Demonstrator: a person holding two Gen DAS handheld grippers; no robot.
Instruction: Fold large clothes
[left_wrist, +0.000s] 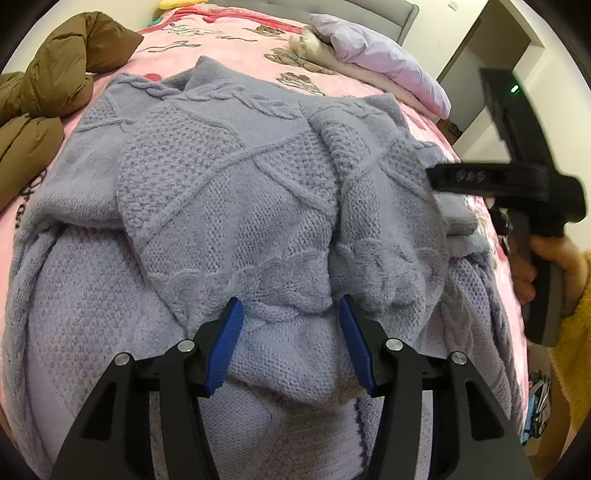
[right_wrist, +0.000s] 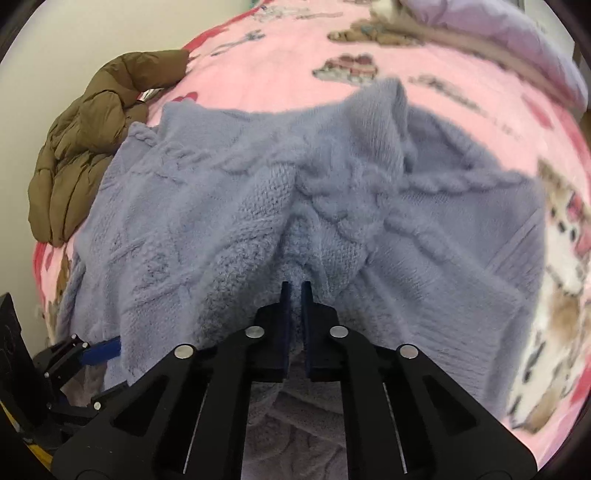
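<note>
A lavender cable-knit sweater (left_wrist: 229, 192) lies bunched on a pink blanket, filling both views (right_wrist: 229, 206). My left gripper (left_wrist: 291, 314) is open, its blue pads (left_wrist: 229, 339) spread over a fold of the sweater. My right gripper (right_wrist: 296, 291) is shut on a pinch of the sweater and lifts that fold. In the left wrist view the right gripper (left_wrist: 443, 179) shows blurred at the sweater's right edge. In the right wrist view the left gripper (right_wrist: 103, 349) shows at the lower left, under the sweater's edge.
A brown puffer jacket (left_wrist: 55, 74) lies at the left of the bed, also in the right wrist view (right_wrist: 92, 147). A lilac quilt (left_wrist: 380, 62) sits at the far right. The pink bear-print blanket (right_wrist: 295, 55) covers the bed. A doorway (left_wrist: 476, 74) is at right.
</note>
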